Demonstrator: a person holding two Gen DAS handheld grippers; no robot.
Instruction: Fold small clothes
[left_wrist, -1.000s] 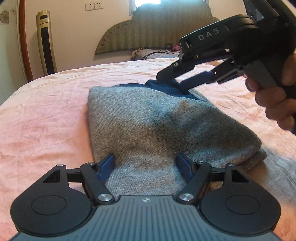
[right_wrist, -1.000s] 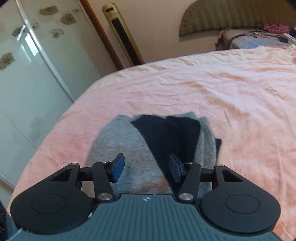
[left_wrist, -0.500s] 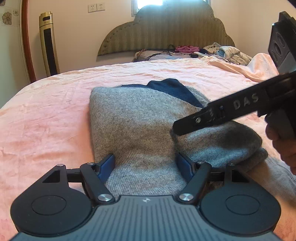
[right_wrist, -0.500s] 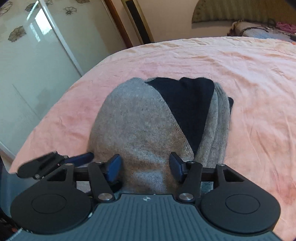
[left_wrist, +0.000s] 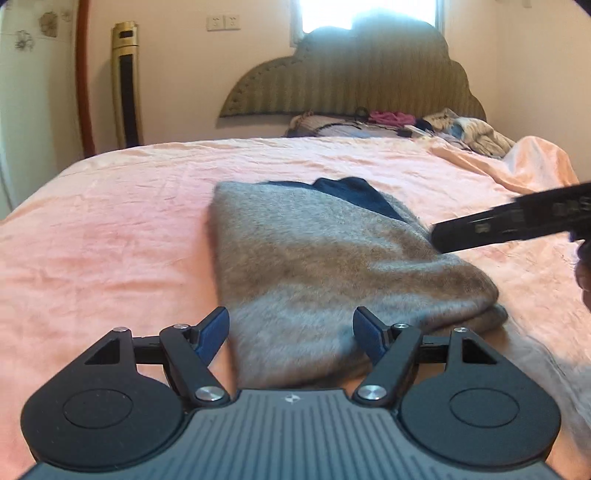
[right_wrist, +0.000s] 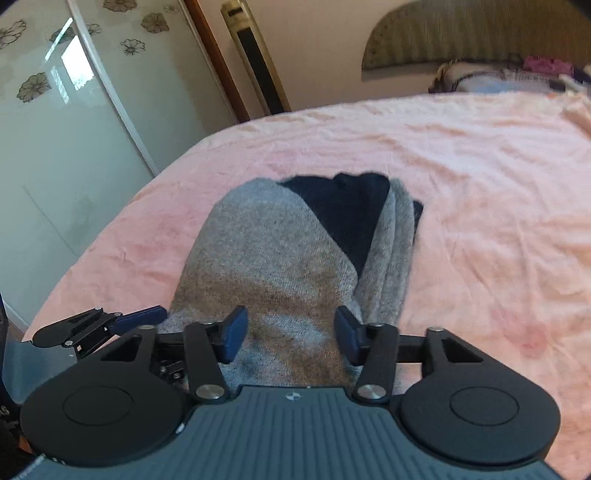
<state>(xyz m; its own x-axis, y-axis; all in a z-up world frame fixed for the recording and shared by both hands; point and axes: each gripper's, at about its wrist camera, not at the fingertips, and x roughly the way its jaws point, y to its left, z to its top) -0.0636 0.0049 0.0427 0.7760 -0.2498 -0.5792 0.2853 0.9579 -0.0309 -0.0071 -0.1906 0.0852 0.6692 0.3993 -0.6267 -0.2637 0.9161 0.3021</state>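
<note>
Nearest each lens, at six o'clock, the left gripper (left_wrist: 290, 330) stands open and empty while the right gripper (right_wrist: 288, 334) is opening, nothing pinched, probably so the fold lies undisturbed. Beyond, toward twelve o'clock, the grey sweater (left_wrist: 325, 266) rests folded on the pink bedspread (left_wrist: 110, 236), its navy collar (right_wrist: 351, 214) farthest away.
</note>
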